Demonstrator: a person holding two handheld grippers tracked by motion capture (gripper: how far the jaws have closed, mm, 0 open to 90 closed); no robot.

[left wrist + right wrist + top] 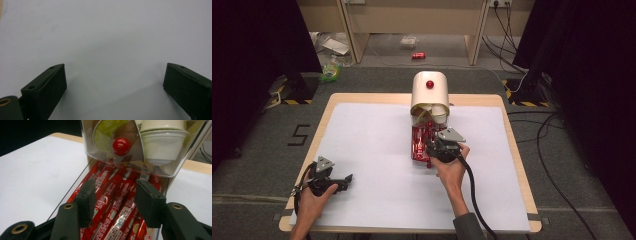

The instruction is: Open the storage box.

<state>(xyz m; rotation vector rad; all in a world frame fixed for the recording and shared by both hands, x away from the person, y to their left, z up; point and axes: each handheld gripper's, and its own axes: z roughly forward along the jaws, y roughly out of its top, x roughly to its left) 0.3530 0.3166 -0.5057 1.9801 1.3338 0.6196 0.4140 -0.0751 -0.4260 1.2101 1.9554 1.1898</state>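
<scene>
Right gripper point(431, 146): in the person's right hand, right of the table's middle, jaws part open over the pulled-out drawer, pointing toward the far side. In the right gripper view point(113, 197) the pads straddle red packets with a gap on each side; nothing is clamped.
Coffee sticks point(117, 207): red Nescafe sachets lying lengthwise, side by side, in the drawer.
Drawer point(413, 142): clear plastic, drawn out toward the near edge from under the dispenser.
Dispenser point(430, 92): cream, round-topped, at the far middle of the table, a red knob point(430, 84) on top; its clear front bin holds pale capsule cups point(162, 141).
Left gripper point(343, 180): in the left hand near the near-left corner, well apart from the drawer, jaws wide open, empty point(113, 80).
Table cover point(367, 150): white sheet under both.
</scene>
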